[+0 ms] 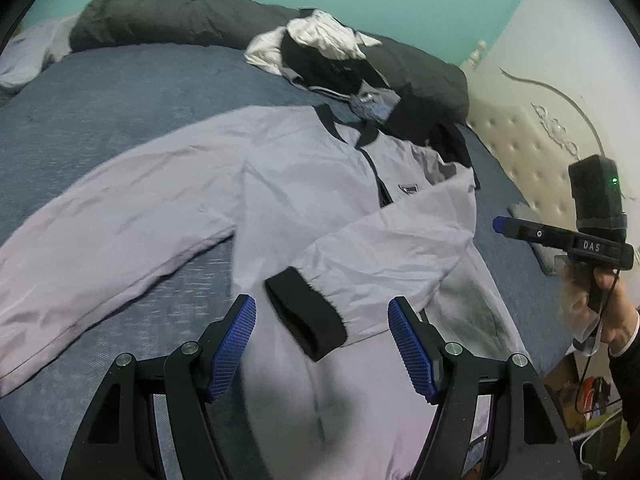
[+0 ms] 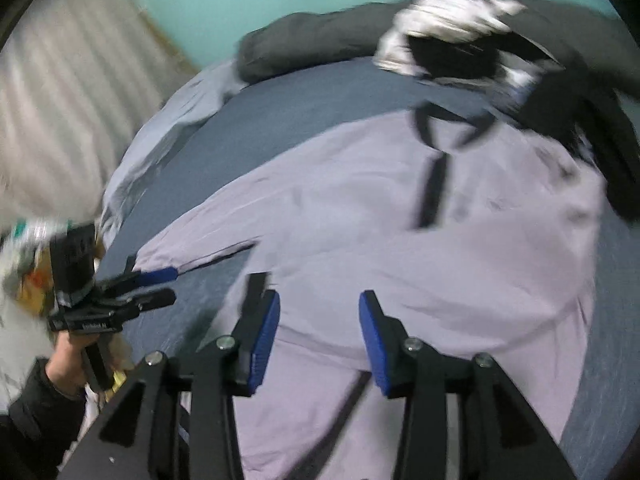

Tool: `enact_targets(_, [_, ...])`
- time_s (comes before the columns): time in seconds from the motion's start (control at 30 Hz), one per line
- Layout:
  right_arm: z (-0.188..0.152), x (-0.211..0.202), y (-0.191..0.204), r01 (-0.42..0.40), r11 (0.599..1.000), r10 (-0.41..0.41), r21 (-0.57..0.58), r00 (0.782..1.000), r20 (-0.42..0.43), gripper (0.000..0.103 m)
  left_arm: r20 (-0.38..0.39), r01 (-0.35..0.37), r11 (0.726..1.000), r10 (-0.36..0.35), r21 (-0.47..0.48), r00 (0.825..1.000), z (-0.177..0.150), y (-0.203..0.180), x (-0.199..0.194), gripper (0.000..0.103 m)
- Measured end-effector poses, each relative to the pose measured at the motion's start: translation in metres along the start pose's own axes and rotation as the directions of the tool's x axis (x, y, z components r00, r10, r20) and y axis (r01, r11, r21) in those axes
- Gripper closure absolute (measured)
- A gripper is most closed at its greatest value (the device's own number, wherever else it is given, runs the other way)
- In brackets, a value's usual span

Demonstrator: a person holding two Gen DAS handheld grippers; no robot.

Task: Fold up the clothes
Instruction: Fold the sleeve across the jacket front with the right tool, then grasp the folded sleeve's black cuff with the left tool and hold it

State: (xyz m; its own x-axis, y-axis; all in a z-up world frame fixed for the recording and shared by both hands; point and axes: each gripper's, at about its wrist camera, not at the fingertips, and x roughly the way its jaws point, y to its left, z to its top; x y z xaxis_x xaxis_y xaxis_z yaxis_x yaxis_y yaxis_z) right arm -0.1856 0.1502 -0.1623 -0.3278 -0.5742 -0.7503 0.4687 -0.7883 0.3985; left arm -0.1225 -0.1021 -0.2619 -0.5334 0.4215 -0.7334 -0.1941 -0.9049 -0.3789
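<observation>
A: Left wrist view. Pale lilac, thin, crinkly jacket with black collar and zip placket (image 1: 320, 200) lies face up on the blue-grey bed cover (image 1: 120, 92). One sleeve is folded across the chest, its black ribbed cuff (image 1: 306, 312) at about 6 o'clock from the collar. The other sleeve runs out flat toward 8 o'clock.

B: Left gripper (image 1: 322, 344)?

A: Blue pads spread wide, nothing between them, hovering above the cuff. Right gripper (image 1: 500, 225) shows at 3 o'clock, off the jacket's edge; from this side I cannot tell its gap.

B: Risks here?

A: The fabric looks slippery. The folded sleeve could slide back off the chest if the body is tugged. The heap of black and white clothes (image 1: 332, 56) at 12 o'clock overlaps the jacket's shoulder; a pull may drag it along.

B: Right wrist view?

A: Blurred. Right gripper (image 2: 318, 344) has its jaws parted and empty, over the lower jacket (image 2: 400, 240). Left gripper (image 2: 160, 286) sits at 9 o'clock by the outstretched sleeve, carried by the person's hand (image 2: 72, 356).

B: Trouble there?

A: Closing on a smeared target may catch two layers or the bed cover (image 2: 320, 108) too. A shallow pinch on thin cloth could slip mid-fold and leave a crooked crease.
</observation>
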Motion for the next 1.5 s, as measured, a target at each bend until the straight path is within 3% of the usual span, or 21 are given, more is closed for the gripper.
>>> enact_targets(0.27, [-0.030, -0.028, -0.091, 0.058, 0.980, -0.065, 0.189, 0.998, 0.028, 0.061, -0.042, -0.013, 0.999, 0.012, -0.034, 0.999, 0.001, 0.009, 0.057, 0.030])
enact_targets(0.43, [-0.041, -0.033, -0.116, 0.067, 0.972, -0.075, 0.225, 0.997, 0.029, 0.061, -0.062, -0.055, 0.998, 0.053, -0.029, 0.997, -0.003, 0.009, 0.078, 0.030])
enact_targets(0.7, [-0.049, -0.018, -0.128, 0.071, 0.968, -0.076, 0.240, 0.997, 0.009, 0.061, -0.070, -0.108, 0.991, 0.103, -0.073, 0.992, -0.008, 0.019, 0.098, 0.030])
enact_targets(1.03, [-0.055, -0.013, -0.147, 0.112, 0.956, -0.115, 0.271, 0.993, -0.003, 0.061, -0.095, -0.107, 0.992, 0.101, -0.061, 0.990, -0.009, 0.020, 0.113, 0.030])
enact_targets(1.2, [-0.056, -0.011, -0.150, 0.126, 0.954, -0.127, 0.272, 0.992, -0.014, 0.061, -0.108, -0.080, 0.992, 0.069, -0.095, 0.992, -0.009, 0.022, 0.117, 0.019])
enact_targets(1.5, [-0.058, -0.010, -0.148, 0.133, 0.957, -0.132, 0.259, 0.991, -0.023, 0.061, -0.127, -0.106, 0.991, 0.095, -0.085, 0.987, -0.007, 0.019, 0.122, 0.018])
